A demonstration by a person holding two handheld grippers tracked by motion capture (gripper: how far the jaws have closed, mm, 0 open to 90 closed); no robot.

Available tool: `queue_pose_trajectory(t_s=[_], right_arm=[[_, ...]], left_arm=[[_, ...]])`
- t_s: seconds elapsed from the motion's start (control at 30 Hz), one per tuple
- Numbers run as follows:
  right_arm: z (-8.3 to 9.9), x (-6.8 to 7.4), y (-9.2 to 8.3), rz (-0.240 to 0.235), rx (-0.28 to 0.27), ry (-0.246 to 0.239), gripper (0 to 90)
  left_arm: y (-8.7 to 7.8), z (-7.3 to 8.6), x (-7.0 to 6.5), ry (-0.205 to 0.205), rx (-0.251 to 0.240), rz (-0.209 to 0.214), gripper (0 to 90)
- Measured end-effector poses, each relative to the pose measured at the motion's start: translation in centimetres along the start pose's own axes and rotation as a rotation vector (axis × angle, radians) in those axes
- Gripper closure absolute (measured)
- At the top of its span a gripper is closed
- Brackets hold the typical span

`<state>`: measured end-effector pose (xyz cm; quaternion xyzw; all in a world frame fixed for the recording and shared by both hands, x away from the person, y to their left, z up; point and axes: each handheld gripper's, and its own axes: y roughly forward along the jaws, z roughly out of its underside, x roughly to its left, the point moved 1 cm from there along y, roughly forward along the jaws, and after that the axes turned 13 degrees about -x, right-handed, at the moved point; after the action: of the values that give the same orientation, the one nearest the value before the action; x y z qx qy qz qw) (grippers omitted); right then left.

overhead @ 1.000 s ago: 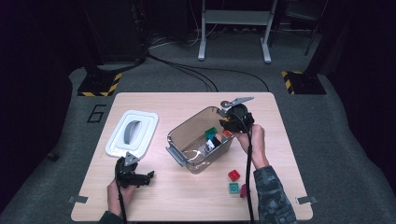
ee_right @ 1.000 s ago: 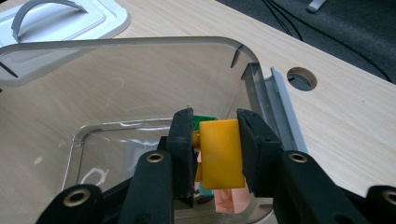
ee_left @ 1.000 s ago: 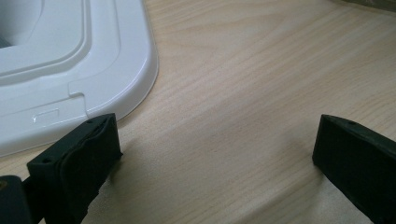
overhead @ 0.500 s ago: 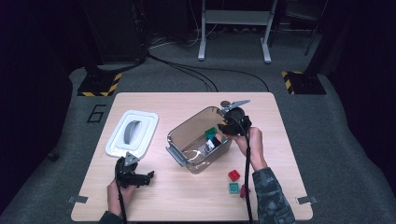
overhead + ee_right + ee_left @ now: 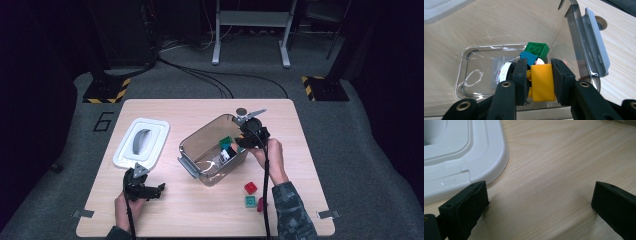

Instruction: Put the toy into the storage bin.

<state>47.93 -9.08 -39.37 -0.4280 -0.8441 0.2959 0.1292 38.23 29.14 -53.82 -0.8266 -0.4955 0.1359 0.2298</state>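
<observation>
Holding a yellow block (image 5: 541,81) between the jaws of the right gripper (image 5: 539,80), pads pressing on both sides, inside the clear bin (image 5: 192,160) above a green block (image 5: 537,49) and a blue block (image 5: 529,58). Resting the left gripper (image 5: 540,202) on the desk (image 5: 554,157), jaws spread wide with nothing between them, just beside the white lid (image 5: 461,152).

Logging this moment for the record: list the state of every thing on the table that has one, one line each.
clear bin: open, lid off, blocks inside.
white lid: off, flat on the table.
yellow block: clamped above the bin.
right gripper: shut on the yellow block.
left gripper: open, nothing between the jaws.
red block: loose on the table.
</observation>
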Motion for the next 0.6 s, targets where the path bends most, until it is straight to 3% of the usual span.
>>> queue_pose_trajectory(t_s=[0.2, 0.43, 0.6], right_arm=[[0.0, 0.1, -0.3, 0.000, -0.002, -0.001, 48.0], [0.1, 0.1, -1.9, -0.002, -0.074, 0.026, 24.9], [0.5, -0.2, -3.6, -0.001, -0.113, 0.053, 16.7]], left_arm=[[0.0, 0.0, 0.0, 0.000, 0.000, 0.000, 0.7], [0.0, 0.0, 0.0, -0.002, -0.001, 0.000, 0.7], [0.0, 0.0, 0.0, 0.006, 0.001, 0.000, 0.7]])
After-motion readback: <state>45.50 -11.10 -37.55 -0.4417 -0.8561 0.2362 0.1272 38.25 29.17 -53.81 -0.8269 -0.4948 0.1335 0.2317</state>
